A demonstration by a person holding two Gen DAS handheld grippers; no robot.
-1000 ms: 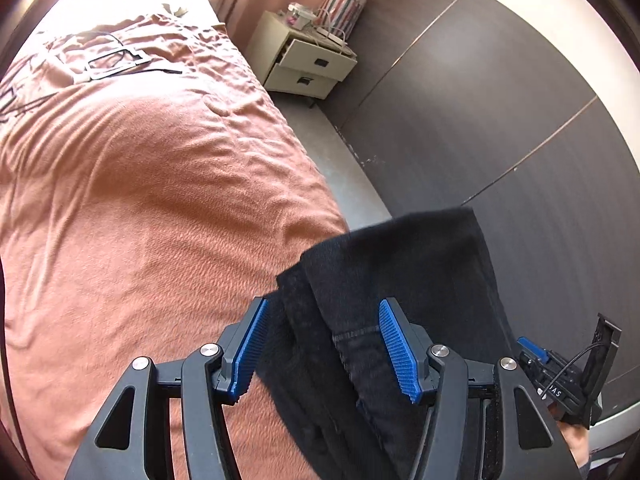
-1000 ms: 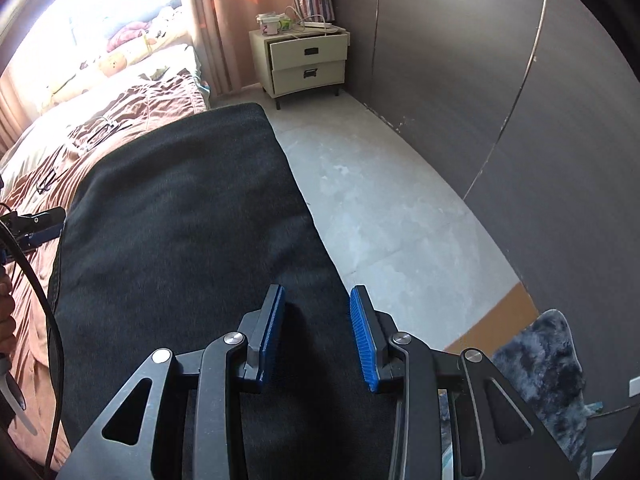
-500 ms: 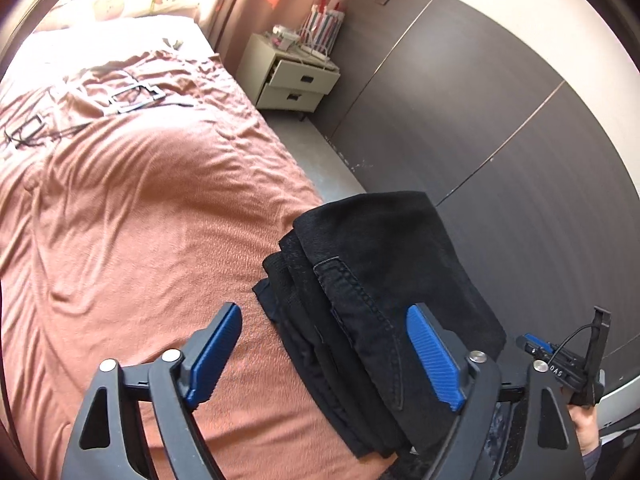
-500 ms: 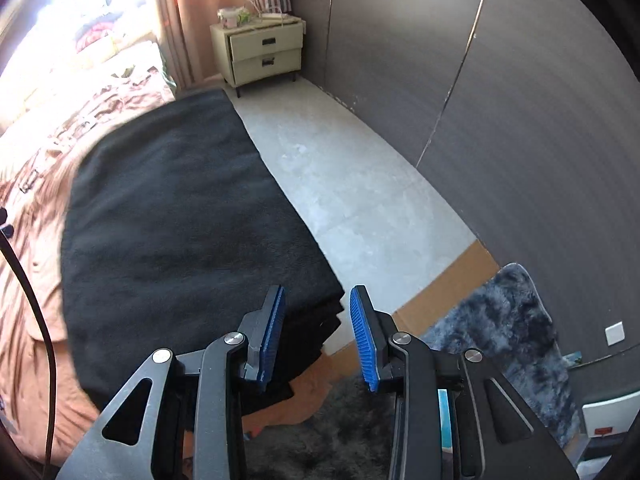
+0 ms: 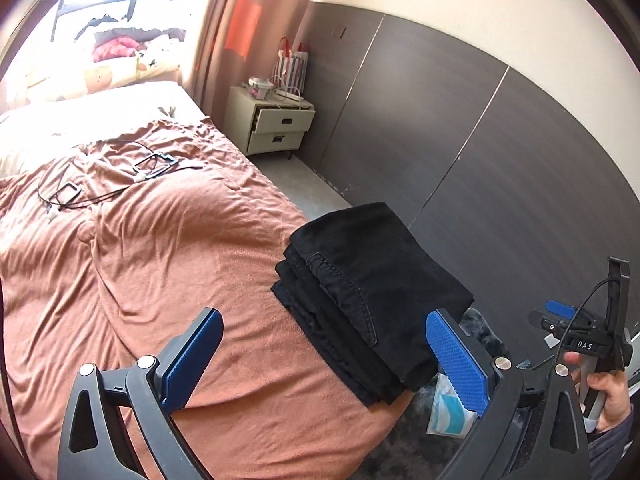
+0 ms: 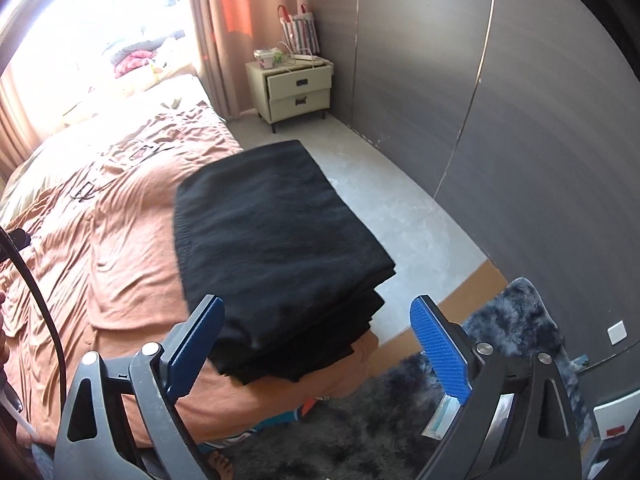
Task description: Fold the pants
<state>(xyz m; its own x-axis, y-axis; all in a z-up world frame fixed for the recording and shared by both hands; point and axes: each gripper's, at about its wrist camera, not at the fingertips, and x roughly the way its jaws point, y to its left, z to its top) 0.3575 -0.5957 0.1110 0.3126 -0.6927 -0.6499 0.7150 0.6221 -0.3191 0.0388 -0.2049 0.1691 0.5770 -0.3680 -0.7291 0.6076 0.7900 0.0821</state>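
A: Left wrist view first. The left gripper point(image 5: 324, 356) is up off the bed point(image 5: 140, 280), jaws spread wide and just been opening, nothing between the pads. What about the pants?

B: The black pants point(image 5: 372, 288) lie folded in a stacked bundle at the bed's corner edge, seam and layered folds facing the camera. Far right, a hand point(image 5: 608, 392) holds the right gripper's handle.

A: Over to the right wrist view.

B: The right gripper point(image 6: 320, 348) hangs above the bed's corner, jaws parted wide, just been opening, and gripping nothing. The pants sit as a neat dark slab on the rust-coloured cover, clear of both blue pads point(image 6: 440, 352).

A: A grey shaggy rug point(image 6: 500, 320) lies on the floor below, with a nightstand point(image 6: 298, 92) by the far wall.
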